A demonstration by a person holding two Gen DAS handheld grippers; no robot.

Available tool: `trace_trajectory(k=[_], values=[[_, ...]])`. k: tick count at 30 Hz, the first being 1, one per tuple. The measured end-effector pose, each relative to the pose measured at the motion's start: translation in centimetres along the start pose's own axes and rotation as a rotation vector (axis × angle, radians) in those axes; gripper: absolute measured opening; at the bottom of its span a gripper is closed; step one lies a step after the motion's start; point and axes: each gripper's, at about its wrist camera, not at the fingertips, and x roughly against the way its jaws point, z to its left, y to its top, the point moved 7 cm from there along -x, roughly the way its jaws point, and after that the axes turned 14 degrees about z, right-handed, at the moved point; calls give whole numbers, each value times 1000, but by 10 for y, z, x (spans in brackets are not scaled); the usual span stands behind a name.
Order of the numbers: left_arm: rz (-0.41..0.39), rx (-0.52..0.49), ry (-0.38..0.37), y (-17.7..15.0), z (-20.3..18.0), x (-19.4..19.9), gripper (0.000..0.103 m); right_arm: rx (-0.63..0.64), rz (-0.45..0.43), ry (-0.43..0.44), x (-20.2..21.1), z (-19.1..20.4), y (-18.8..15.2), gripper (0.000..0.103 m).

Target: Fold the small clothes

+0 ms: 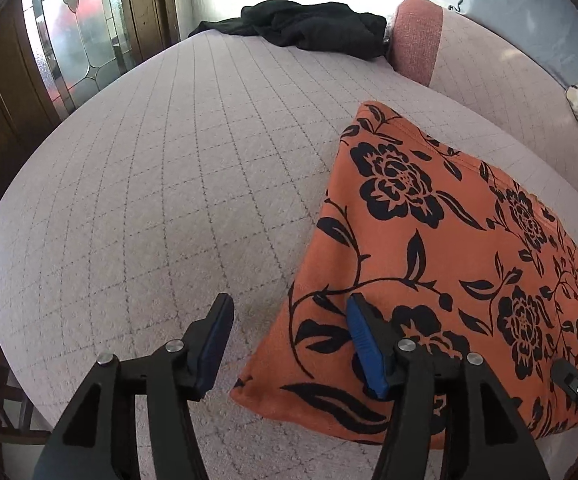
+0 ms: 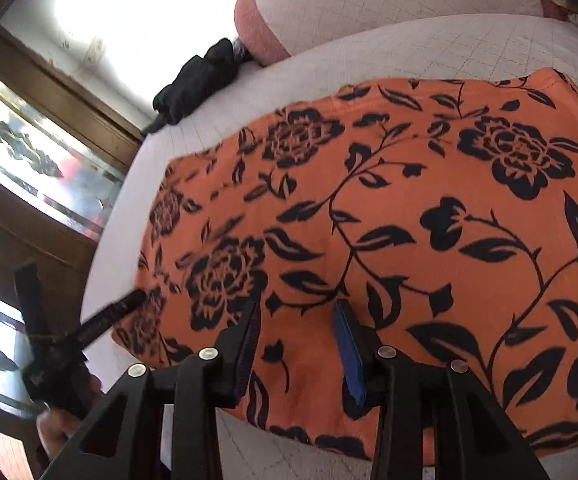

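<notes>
An orange garment with a black flower print lies flat on the pale quilted couch seat; in the right wrist view it fills most of the frame. My left gripper is open, over the garment's near left corner, one finger over the fabric, the other over the seat. My right gripper is open, just above the garment's near edge. The left gripper also shows at the garment's left corner in the right wrist view.
A crumpled black garment lies at the far end of the seat, next to the pink couch arm. The couch back runs along the right. A wooden door with leaded glass stands on the left.
</notes>
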Motion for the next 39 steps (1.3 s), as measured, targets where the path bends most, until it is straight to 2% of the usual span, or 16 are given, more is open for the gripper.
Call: trace_trajectory(k=[2,4,5,9,13,16,21,26,39], values=[[-1,11,-22,0,2,3,60,29,-37,-14,10,5,-8,41],[-24,-2,-23,1,1,9,60,21,-90,48,24,8,-10,41],[-36,-8,-8,1,2,12,61,14,-105,45,29,8,-8,41],[-81,-24,17,8,-5,24,65,-32,-35,-40,5,-9,-4,38],[-136,-66,51,16,-19,34,66,-23,-120,5,21,-2,4,40],[-177,-98,76,22,-29,40,68,-19,-167,7,29,-1,9,40],[-203,-131,67,27,-41,41,68,-82,-73,4,4,-13,10,39],[-203,-152,62,26,-48,40,68,-67,-75,-25,0,-10,11,40],[-185,-166,63,24,-53,35,68,-110,-78,20,1,-15,12,40]])
